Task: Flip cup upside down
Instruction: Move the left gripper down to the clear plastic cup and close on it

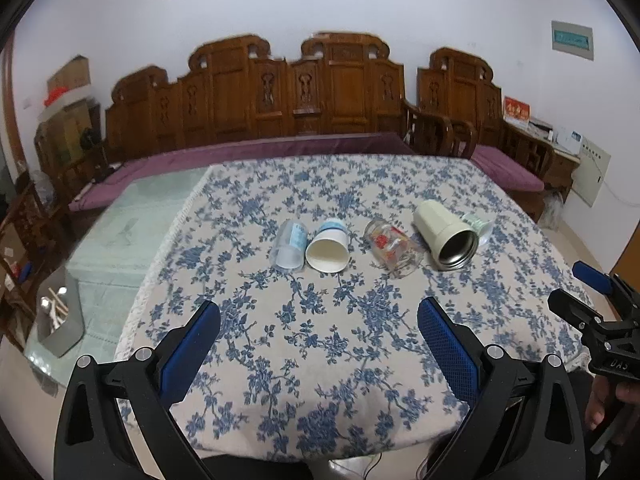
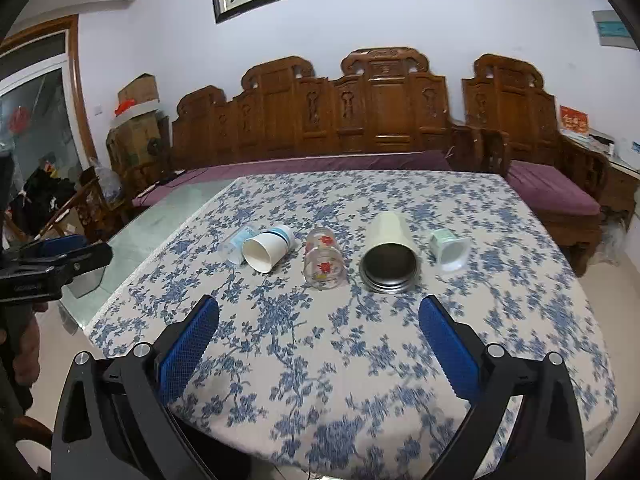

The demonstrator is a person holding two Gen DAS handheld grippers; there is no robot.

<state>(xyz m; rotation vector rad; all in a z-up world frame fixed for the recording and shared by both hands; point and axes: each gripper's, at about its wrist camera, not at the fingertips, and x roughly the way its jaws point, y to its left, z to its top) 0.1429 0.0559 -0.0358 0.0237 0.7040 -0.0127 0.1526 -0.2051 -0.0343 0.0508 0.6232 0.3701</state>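
still at the approach: left gripper (image 1: 319,322) and right gripper (image 2: 319,318) both spread wide and empty over the near counter (image 2: 320,360), five cups lying sideways mid-counter, thermos cup (image 2: 390,252) nearest; next, reaching in and clamping one body.

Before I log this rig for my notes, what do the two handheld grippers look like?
Both look alike: the left gripper and right gripper have angular black plastic frames with silver round bolts and two fingers faced with blue textured pads. The right gripper's body bears faint embossed lettering, too small to read. A bare hand grips its handle.
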